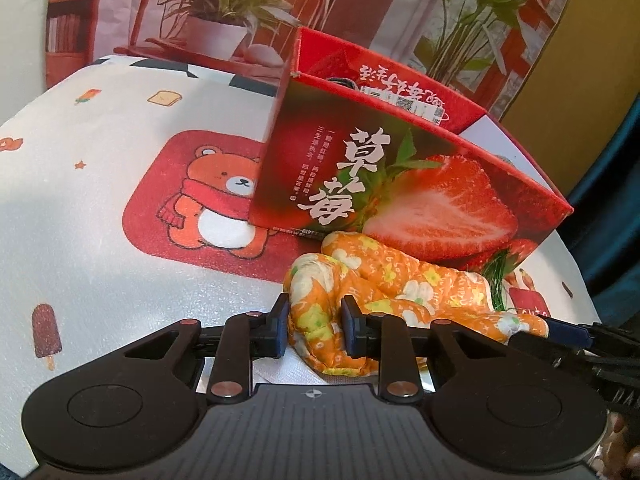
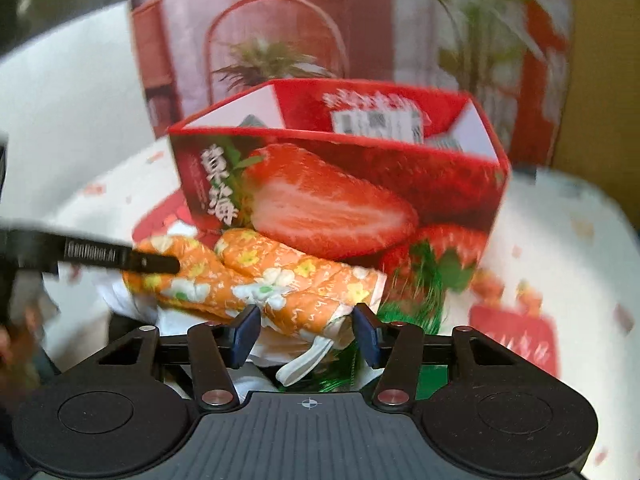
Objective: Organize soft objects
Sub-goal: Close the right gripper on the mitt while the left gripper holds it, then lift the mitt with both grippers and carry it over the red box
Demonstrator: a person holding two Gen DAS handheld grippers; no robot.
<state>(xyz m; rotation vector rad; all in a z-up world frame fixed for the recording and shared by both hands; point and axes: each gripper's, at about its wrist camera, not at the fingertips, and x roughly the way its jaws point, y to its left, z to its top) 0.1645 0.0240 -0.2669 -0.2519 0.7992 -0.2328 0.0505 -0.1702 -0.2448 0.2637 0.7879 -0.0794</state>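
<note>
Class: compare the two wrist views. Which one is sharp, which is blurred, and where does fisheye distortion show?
Left wrist view: sharp, the strawberry box lettering crisp; the tablecloth edge bows from fisheye. Right wrist view: motion-blurred, box print and orange floral mitt smeared, backdrop soft.
</note>
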